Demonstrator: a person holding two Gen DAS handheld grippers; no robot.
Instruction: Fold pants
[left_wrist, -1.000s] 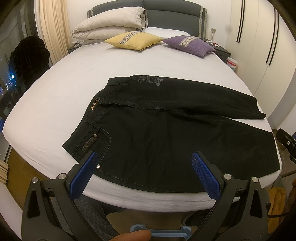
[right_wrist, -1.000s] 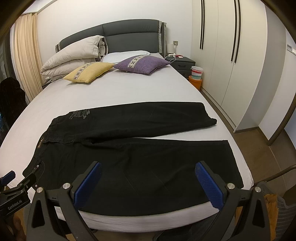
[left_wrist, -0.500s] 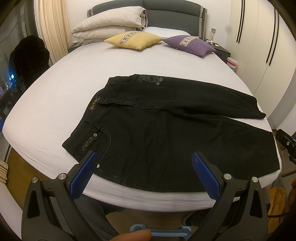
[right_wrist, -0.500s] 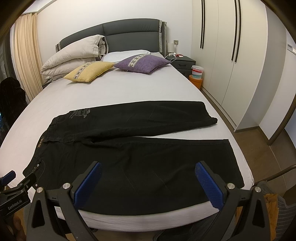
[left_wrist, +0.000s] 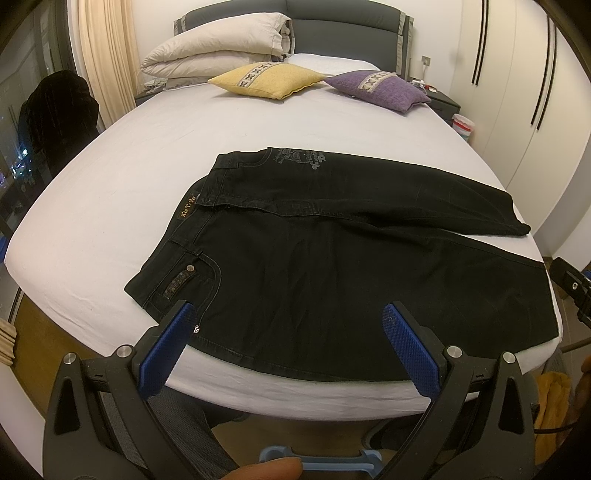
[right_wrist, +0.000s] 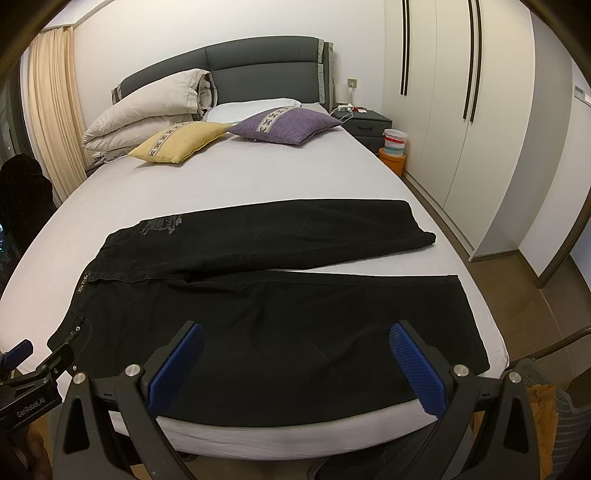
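Black pants lie flat on the white bed, waistband to the left and both legs spread apart to the right. They also show in the right wrist view. My left gripper is open and empty, held over the near bed edge by the waist and pocket. My right gripper is open and empty, held over the near leg at the bed's front edge. The left gripper also shows in the right wrist view at the far left.
A yellow cushion, a purple cushion and a folded duvet lie at the head of the bed. A nightstand and a bucket stand at the right, by white wardrobes. A dark chair stands at the left.
Both grippers have shifted slightly; the pants sit a touch higher in both views. Nothing was gripped or moved.
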